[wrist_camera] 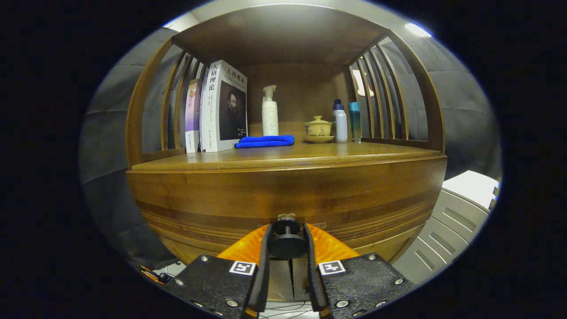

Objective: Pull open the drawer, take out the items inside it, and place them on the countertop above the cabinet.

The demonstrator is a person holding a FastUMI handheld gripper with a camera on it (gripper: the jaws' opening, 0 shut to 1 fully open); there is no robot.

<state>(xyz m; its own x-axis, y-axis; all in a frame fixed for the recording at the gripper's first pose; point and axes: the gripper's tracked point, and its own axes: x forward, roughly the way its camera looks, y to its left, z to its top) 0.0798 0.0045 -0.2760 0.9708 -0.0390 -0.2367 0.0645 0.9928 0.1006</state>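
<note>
- The hand-held gripper [287, 243] is up against the front of a wooden cabinet, its two fingers standing either side of a small round drawer knob [287, 244].
- The knob sits squarely between the fingers, its short stem running straight ahead into the drawer front [283, 199]. That stem marks the line of pull — directly back toward the hand-held gripper.
- The fingers are drawn in to a narrow gap, about the width of the knob's disc. Both inner faces look to be touching its sides, so the hand-held gripper appears to be pinching the knob; how firmly, I cannot tell.
- The drawer reads as closed, its front flush with the cabinet body. Whatever is inside is hidden.
- Above and beyond the fingers lies the surface [288, 156] where the drawer's items are meant to end up, the top of the cabinet under a slatted shelf frame.
- On that surface, ahead and to the left, upright books [223, 108] lean together. A folded blue cloth [265, 141] lies straight ahead, with a white pump bottle [269, 113] behind it.
- Ahead and to the right stand a lidded cup on a saucer [318, 129] and two small bottles [346, 120].
- The near strip of the surface, just above the drawer, is bare wood — probably the easiest landing place.
- My judgement: the task is at its opening step, with the pull not yet made.
</note>
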